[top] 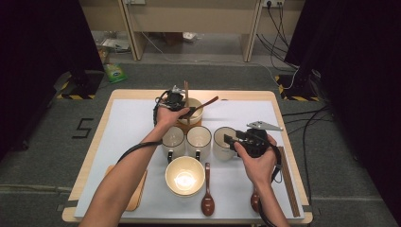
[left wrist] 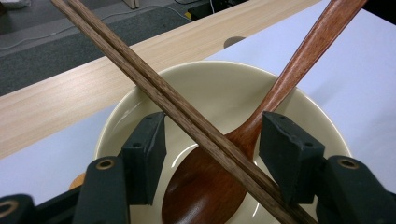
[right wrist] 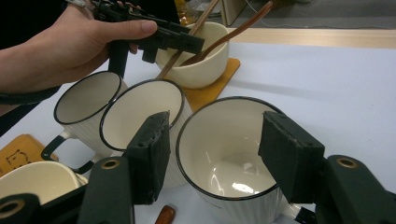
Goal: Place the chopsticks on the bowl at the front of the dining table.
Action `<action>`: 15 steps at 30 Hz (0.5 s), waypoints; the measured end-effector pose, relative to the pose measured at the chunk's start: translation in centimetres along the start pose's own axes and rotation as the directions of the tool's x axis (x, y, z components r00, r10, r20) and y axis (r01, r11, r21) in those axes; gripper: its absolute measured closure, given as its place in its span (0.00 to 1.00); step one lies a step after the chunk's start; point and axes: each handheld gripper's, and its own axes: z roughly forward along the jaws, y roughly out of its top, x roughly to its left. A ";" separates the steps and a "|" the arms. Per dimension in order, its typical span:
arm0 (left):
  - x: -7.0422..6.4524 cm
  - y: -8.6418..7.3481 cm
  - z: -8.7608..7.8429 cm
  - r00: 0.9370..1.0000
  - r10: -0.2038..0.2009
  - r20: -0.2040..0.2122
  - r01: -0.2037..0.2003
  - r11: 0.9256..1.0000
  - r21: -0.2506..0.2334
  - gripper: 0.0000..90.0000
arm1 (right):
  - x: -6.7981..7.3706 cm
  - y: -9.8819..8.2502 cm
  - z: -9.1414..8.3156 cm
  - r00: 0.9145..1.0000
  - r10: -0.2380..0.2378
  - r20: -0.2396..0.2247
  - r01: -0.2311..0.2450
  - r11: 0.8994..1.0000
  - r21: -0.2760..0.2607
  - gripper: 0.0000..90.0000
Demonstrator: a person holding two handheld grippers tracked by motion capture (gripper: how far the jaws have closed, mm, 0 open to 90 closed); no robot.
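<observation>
Hand-held gripper [left wrist: 212,158] — chopsticks [left wrist: 154,84], spoon [left wrist: 261,116] in bowl [left wrist: 219,81]

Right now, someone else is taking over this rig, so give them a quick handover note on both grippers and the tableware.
Left gripper: jaws open astride the chopsticks, which lean in the far bowl with a wooden spoon; no pad presses them.
Right gripper: open over the right mug, not gripping.
Three mugs stand in a row; the near bowl is empty.
Left: near bowl, loose spoons.
</observation>
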 end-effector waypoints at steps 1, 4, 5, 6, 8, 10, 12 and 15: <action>0.0 0.0 0.0 1.000 0.002 0.001 -0.002 1.000 0.001 0.45 | 0.0 0.0 0.0 1.000 0.000 0.000 0.000 1.000 0.000 0.48; -0.1 0.0 0.0 1.000 0.004 0.002 -0.004 1.000 0.004 0.46 | 0.0 0.0 0.0 1.000 0.001 -0.001 -0.001 1.000 -0.001 0.48; -0.1 0.0 0.1 1.000 0.006 0.001 -0.006 1.000 0.003 0.46 | 0.0 0.0 0.0 1.000 0.000 0.000 0.000 1.000 -0.001 0.48; -0.1 0.0 0.1 1.000 0.007 0.001 -0.007 1.000 0.003 0.46 | 0.0 0.0 0.0 1.000 0.000 -0.002 0.000 1.000 0.000 0.48; -0.1 0.0 0.1 1.000 0.009 0.001 -0.009 1.000 0.004 0.47 | 0.0 0.0 0.0 1.000 0.001 -0.001 -0.001 1.000 0.000 0.48; -0.1 0.0 0.0 1.000 0.011 0.000 -0.011 1.000 0.003 0.48 | -0.1 0.0 0.0 1.000 0.001 0.000 -0.001 1.000 0.000 0.48; 0.0 0.0 0.0 1.000 0.010 0.000 -0.010 1.000 0.003 0.48 | -0.1 0.0 0.0 1.000 0.002 0.000 -0.002 1.000 0.001 0.48; 0.0 0.0 0.0 1.000 0.011 0.001 -0.011 1.000 0.003 0.48 | 0.0 0.0 0.0 1.000 0.001 -0.002 -0.001 1.000 0.001 0.48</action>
